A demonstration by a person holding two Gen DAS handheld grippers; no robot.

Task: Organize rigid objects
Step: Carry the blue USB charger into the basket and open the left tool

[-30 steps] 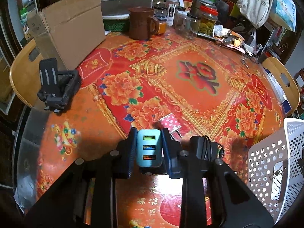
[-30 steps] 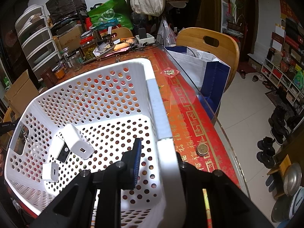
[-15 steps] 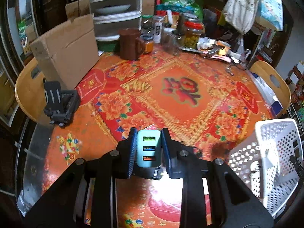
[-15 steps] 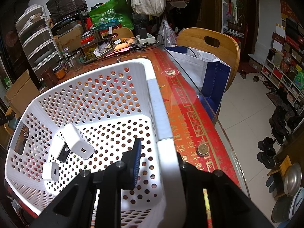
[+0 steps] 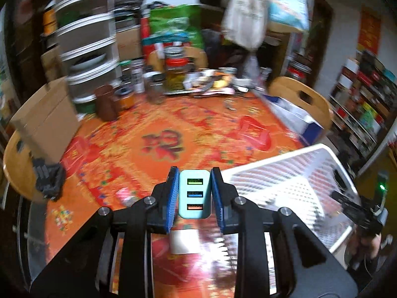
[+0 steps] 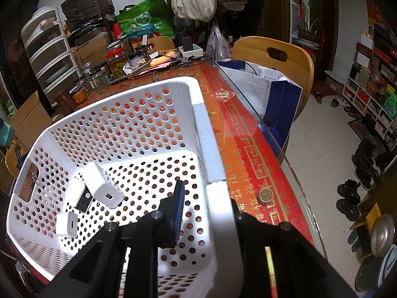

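Cluttered dining room, round table (image 5: 173, 124) under a red and orange patterned cloth. We find a pale blue three-port charger (image 5: 194, 193) clamped upright between the blue pads of the left gripper (image 5: 194, 195), held above the table just left of the white perforated basket (image 6: 139, 124). We note the right gripper (image 6: 206, 211) closed on the basket's right-hand rim, one finger inside, the other outside. Three white chargers (image 6: 103, 185) lie on the basket floor. A coin (image 6: 265, 195) rests on the cloth beside the basket. The left wrist view is blurred.
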